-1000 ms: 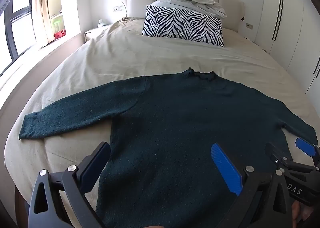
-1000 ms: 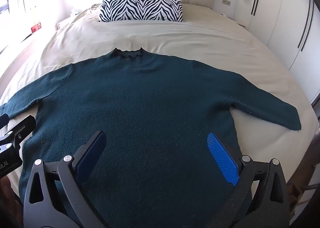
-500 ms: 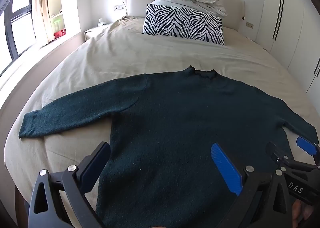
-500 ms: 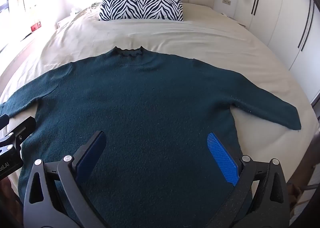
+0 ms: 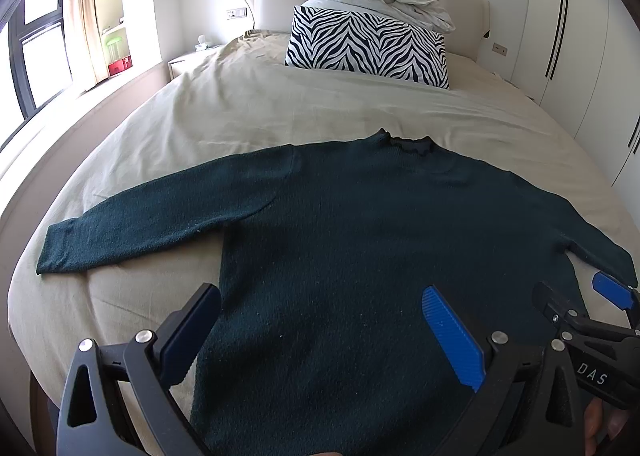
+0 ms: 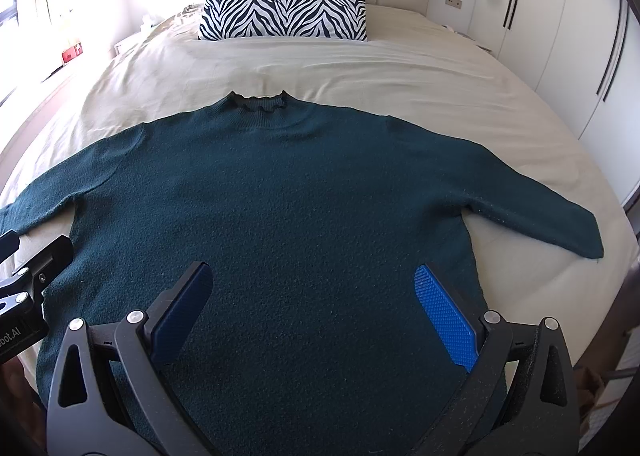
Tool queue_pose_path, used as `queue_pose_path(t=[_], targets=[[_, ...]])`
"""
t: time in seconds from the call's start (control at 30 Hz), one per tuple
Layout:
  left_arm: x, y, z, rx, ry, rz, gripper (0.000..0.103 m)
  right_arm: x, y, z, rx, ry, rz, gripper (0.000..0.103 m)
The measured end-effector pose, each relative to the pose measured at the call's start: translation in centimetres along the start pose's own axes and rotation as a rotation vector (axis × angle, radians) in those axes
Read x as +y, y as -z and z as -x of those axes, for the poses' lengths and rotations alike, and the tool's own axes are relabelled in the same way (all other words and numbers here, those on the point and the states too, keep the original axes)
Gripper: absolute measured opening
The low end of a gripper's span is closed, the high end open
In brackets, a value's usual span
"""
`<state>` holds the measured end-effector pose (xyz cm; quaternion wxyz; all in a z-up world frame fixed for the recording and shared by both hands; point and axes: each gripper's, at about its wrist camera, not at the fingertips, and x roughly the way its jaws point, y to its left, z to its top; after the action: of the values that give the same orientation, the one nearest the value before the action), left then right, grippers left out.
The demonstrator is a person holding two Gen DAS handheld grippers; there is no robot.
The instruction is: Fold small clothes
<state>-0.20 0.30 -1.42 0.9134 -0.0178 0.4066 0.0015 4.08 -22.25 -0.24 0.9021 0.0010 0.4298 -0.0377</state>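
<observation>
Sweater (image 6: 280, 195) fuzzy dark-green knit, flat, sleeves spread.

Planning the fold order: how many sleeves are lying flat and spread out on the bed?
2. The left sleeve stretches toward the window side; the right sleeve stretches toward the wardrobe side. Neither is hidden or folded yet.

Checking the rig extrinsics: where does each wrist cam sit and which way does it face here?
Left wrist: on the left gripper, low over the sweater hem, facing the headboard; own open fingers, right gripper at right edge.
Right wrist: on the right gripper, same heading, centred on the sweater; own open fingers, left gripper's tips at left edge.
Shared: sweater, zebra pillow, bed.
</observation>
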Motion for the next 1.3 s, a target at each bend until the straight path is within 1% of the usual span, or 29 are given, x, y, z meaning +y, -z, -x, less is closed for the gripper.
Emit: queue_pose_path(t=[1.17, 1.3], targets=[[0.57, -0.12, 0.1, 0.013, 0.005, 0.016, 0.103, 0.32, 0.22, -0.24, 0.007, -0.001, 0.004, 0.103], [0.4, -0.05, -0.24, 0.022, -0.007, 0.014, 0.103, 0.01, 0.4, -0.66, 0.011, -0.005, -0.005, 0.103]])
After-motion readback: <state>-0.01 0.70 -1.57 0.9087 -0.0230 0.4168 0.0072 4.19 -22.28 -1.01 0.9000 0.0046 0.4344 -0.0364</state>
